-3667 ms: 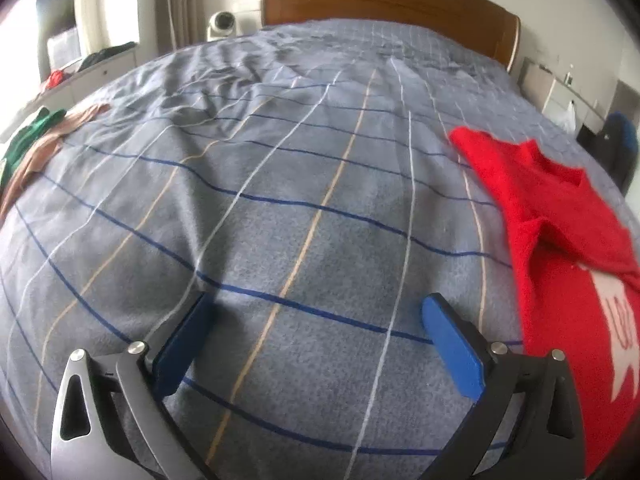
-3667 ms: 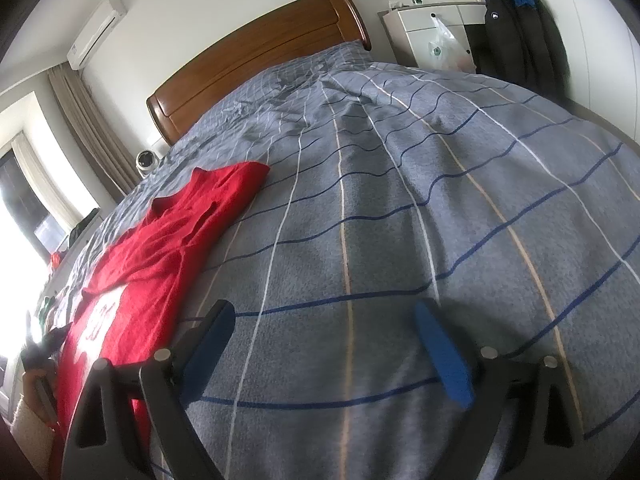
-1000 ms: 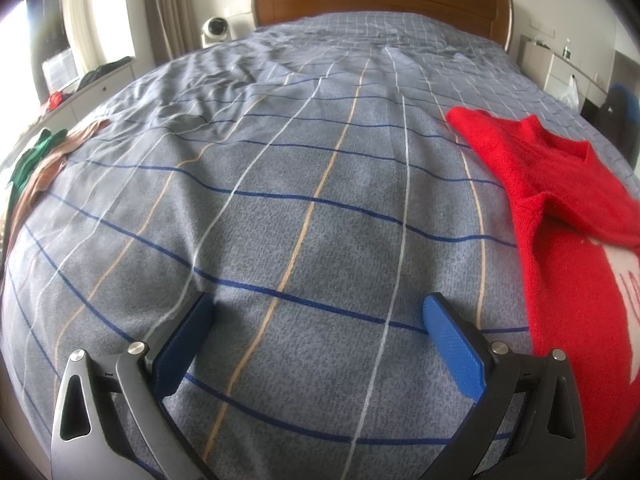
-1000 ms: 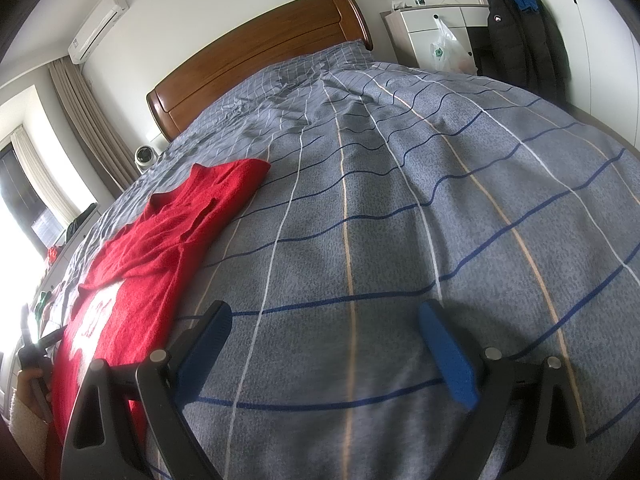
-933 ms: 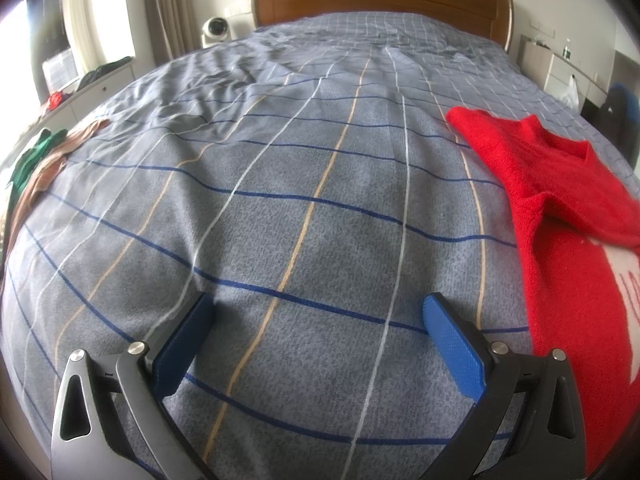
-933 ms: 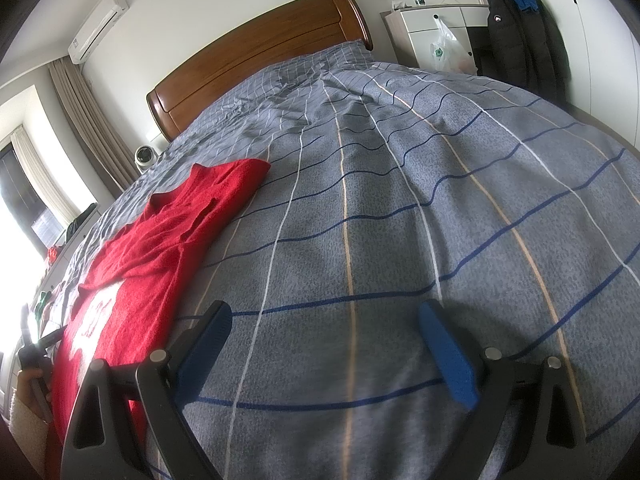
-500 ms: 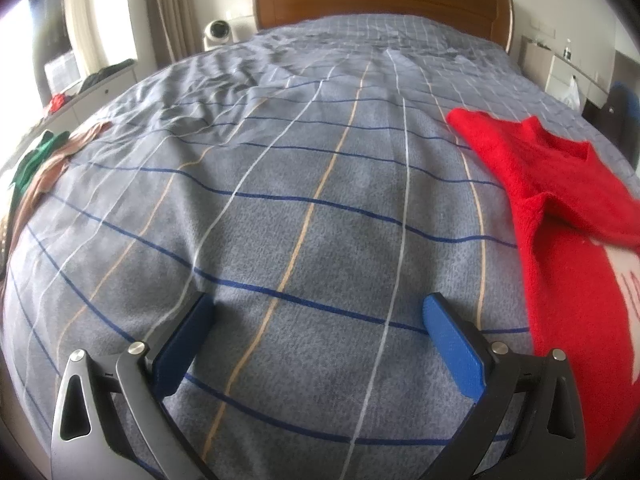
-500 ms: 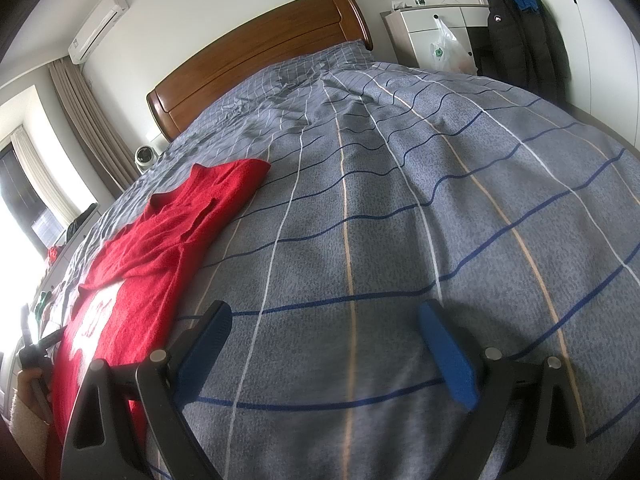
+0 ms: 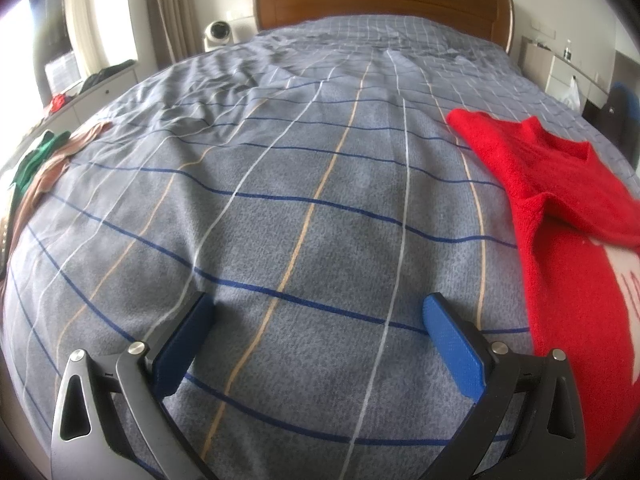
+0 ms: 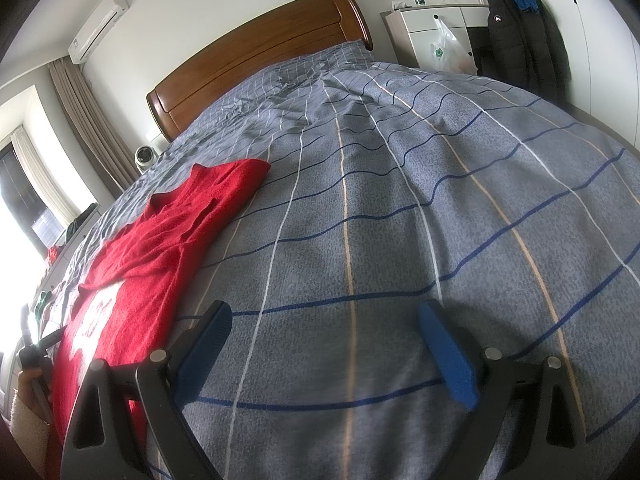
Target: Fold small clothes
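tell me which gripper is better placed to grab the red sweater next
Roughly even. The red sweater lies between them: just beyond the left gripper's right finger, and by the right gripper's left finger. Both are open over bare bedspread.

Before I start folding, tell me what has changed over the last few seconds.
Almost nothing. The left hand-held gripper swung its view slightly left, so the red sweater sits nearer the right edge; nothing was grasped or released. The right hand-held gripper stayed open over the bedspread, and the sweater lies as before.
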Available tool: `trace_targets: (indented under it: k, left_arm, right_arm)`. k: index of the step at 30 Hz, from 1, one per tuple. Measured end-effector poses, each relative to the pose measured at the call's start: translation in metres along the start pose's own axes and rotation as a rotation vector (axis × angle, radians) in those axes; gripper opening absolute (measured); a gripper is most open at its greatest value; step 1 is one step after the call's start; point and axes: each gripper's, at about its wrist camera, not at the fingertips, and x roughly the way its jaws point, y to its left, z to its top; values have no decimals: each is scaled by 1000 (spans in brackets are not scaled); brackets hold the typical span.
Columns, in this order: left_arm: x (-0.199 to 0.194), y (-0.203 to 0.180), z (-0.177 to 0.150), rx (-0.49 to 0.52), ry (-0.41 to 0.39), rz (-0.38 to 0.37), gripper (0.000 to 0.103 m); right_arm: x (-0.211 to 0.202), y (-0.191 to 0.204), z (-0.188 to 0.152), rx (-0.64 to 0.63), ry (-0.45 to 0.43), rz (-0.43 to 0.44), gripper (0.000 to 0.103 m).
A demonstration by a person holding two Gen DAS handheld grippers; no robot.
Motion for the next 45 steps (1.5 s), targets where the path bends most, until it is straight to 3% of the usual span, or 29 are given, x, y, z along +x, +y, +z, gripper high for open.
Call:
trace_targets:
  k: [9, 12, 14, 17, 21, 24, 26, 28, 30, 31, 32, 33, 36, 39, 45]
  left_arm:
    - [6, 22, 14, -40, 1, -102, 102]
    - [-36, 42, 12, -65, -9, -182, 101]
    - [-70, 39, -2, -35, -39, -264, 102]
    - [-101, 29, -37, 47, 28, -328, 102]
    - [-94, 8, -92, 90, 218, -419, 101]
    - [-91, -7, -107, 174, 225, -421, 101]
    - [-89, -14, -104, 231, 213, -418, 92]
    - [-81, -14, -99, 245, 236, -451, 79]
    - [-74, -12, -97, 261, 254, -455, 64]
    - [-71, -7, -95, 266, 257, -452, 48]
    - [-67, -2, -93, 258, 269, -470, 20]
    - [-64, 3, -92, 240, 287, -503, 8]
    - [-55, 28, -82, 171, 312, -565, 6]
    - [-65, 49, -65, 150, 278, -613, 6]
    - [-73, 76, 21, 92, 134, -724, 6]
  right_arm:
    - [2, 2, 1, -13, 15, 20, 100]
    - [-16, 8, 4, 11, 56, -24, 99]
    - [-44, 19, 0, 0, 55, 42, 99]
    - [-92, 47, -24, -85, 77, 153, 99]
    - [-106, 79, -89, -136, 308, 273, 99]
    - [-104, 98, -130, -193, 393, 289, 99]
    - [-97, 100, -144, -187, 396, 283, 98]
    - [-86, 92, -150, -137, 408, 279, 92]
    - [-76, 86, -152, -90, 436, 294, 66]
    - [-73, 85, -153, -85, 451, 312, 56]
    - [-72, 86, -154, -96, 462, 315, 31]
    - [-73, 88, -154, -115, 469, 301, 6]
    - [-83, 89, -155, -121, 458, 293, 5]
    - [-98, 89, -143, -111, 420, 309, 5]
    - [-128, 93, -82, -112, 232, 381, 5]
